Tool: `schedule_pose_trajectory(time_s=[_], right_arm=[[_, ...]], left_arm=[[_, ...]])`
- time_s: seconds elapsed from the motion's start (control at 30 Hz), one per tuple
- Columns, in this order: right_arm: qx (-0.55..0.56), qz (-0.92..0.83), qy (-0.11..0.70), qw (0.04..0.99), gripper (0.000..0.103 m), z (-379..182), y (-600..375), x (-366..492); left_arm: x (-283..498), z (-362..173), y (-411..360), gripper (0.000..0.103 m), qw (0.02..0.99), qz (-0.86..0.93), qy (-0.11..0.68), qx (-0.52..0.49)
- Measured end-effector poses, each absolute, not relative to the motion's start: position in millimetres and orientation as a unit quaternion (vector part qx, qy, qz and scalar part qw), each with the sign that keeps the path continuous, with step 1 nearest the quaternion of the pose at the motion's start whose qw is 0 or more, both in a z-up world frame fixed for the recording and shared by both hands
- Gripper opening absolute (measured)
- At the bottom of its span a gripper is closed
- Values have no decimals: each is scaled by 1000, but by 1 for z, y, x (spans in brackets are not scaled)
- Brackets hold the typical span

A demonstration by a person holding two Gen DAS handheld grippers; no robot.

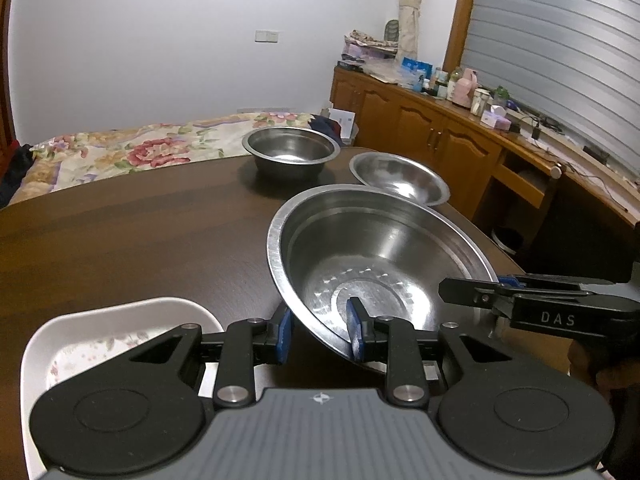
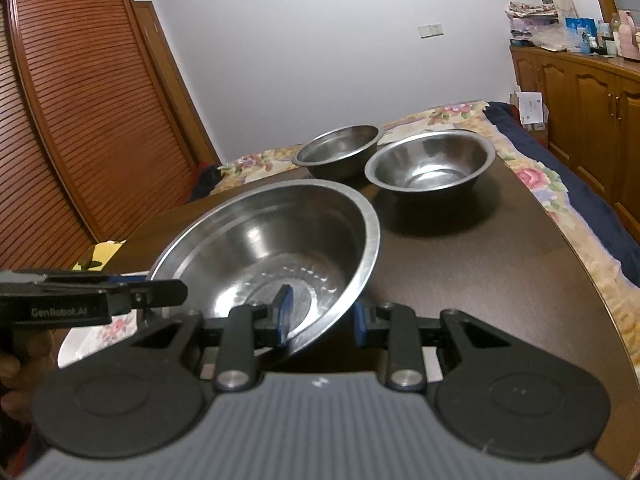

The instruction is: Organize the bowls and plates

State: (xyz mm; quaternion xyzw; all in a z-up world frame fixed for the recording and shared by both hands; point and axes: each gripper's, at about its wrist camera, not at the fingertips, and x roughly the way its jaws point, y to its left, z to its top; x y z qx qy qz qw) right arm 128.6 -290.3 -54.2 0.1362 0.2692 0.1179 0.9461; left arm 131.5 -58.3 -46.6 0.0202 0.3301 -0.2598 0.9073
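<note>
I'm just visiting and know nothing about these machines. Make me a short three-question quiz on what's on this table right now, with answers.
1. True or false: the large steel bowl is gripped from two sides at once.
2. How many smaller steel bowls stand farther back on the table?
3. Multiple choice: what lies by the left gripper, beside the big bowl? A) a white floral dish B) a glass cup C) a wooden spoon

Key
1. True: the left gripper and the right gripper each straddle its rim, one finger inside and one outside.
2. Two: a deep bowl and a shallower bowl.
3. A: the white floral dish.
</note>
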Motion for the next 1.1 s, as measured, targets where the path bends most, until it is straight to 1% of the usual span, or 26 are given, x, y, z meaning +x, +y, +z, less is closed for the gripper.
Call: schedule_pose_trajectory(time_s=[0.53, 1.1], right_arm=[[152, 122, 277, 941, 32, -58, -298, 108], [148, 125, 268, 944, 34, -60, -300, 106]], left_arm=[[112, -53, -62, 31, 903, -272, 331, 30], [113, -58, -63, 34, 904, -268, 332, 28]])
